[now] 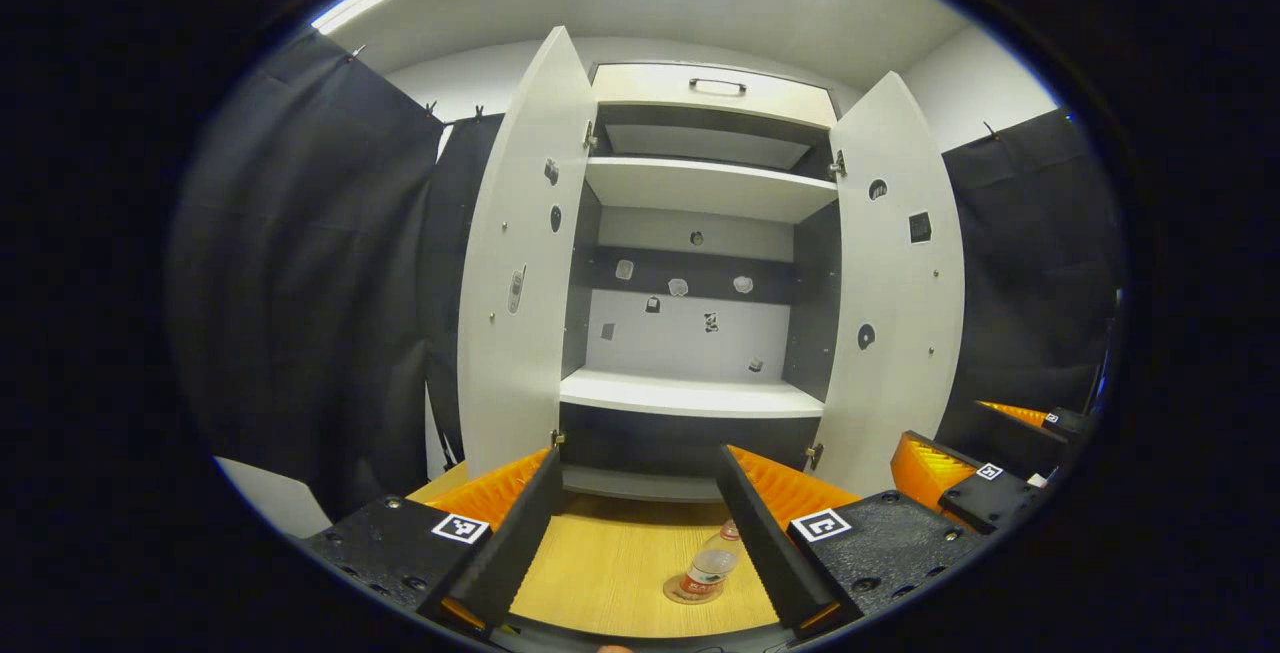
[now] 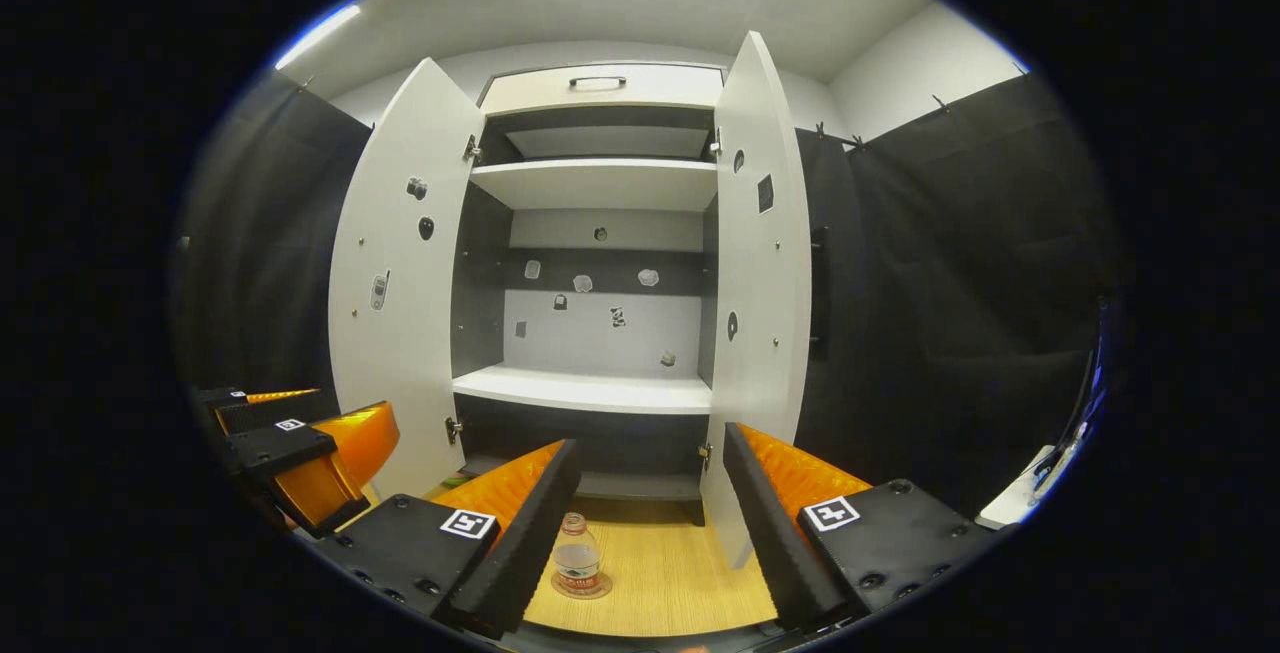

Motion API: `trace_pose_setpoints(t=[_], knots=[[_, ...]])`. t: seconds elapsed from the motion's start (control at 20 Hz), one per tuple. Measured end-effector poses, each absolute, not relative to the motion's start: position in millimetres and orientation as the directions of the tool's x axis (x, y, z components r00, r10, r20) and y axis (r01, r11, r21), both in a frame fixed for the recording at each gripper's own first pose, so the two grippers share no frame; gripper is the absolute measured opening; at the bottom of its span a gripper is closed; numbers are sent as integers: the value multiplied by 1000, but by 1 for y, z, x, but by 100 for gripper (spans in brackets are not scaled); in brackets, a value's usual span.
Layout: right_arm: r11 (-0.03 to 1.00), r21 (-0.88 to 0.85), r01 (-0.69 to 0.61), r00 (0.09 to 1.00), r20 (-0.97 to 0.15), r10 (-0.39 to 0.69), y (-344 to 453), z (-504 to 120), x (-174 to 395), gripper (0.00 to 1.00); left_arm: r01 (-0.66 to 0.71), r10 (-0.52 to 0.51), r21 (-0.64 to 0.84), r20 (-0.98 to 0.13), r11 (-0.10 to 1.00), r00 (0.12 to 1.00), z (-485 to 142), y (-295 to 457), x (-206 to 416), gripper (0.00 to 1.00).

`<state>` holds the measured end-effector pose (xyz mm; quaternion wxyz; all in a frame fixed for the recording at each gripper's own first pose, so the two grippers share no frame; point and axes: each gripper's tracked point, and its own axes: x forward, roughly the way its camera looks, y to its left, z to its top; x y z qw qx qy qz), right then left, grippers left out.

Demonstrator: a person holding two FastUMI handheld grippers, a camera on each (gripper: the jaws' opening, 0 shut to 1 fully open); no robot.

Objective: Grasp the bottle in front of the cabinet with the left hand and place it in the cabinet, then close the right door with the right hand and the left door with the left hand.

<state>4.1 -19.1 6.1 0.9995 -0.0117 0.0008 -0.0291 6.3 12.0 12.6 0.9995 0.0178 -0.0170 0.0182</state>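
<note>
1. My left gripper (image 1: 640, 533) rides at 6 o'clock in the left gripper view, its ribbed wedge fingers spread apart and holding nothing; the same tool shows at 8 o'clock in the right gripper view (image 2: 300, 453).

2. The left door (image 1: 520, 263) stands swung open, a flat matte white panel dotted with small stickers and studs.

3. The cabinet (image 1: 700, 188) rises at 12 o'clock, white shelves against dark inner walls, a slim handle on the drawer front (image 1: 715, 85) above.

4. The bottle (image 1: 712, 565), clear plastic with a pale cap and red label band, stands upright on a round coaster (image 1: 680, 593) on the wood-grain tabletop (image 1: 600, 563) in front of the cabinet, just beside my left gripper's right finger. In the right gripper view it (image 2: 577, 555) sits at 6 o'clock beside that tool's left finger.

5. The right door (image 1: 900, 283) also hangs open, edge-on in the right gripper view (image 2: 765, 263).

6. My right gripper (image 2: 650, 523) likewise has its jaws parted and empty; the left gripper view catches it at 4 o'clock (image 1: 960, 478).
</note>
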Motion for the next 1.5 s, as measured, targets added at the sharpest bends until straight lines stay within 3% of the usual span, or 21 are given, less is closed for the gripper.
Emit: trace_pose_setpoints(t=[0.5, 0.9, 1.5], knots=[[997, -27, 76, 996, -34, -77, -29, -4, 6, 96, -22, 22, 2, -19, 1000, 1000, -20, 10, 14, 95], [992, -45, 119, 991, -55, -121, -48, -9, 9, 96, 21, -18, 32, -77, 999, 997, -92, 5, 47, 95], [981, -65, 183, 971, -143, -191, -87, -25, 31, 96, 118, -89, 79, -298, 990, 950, -239, -26, 79, 95]])
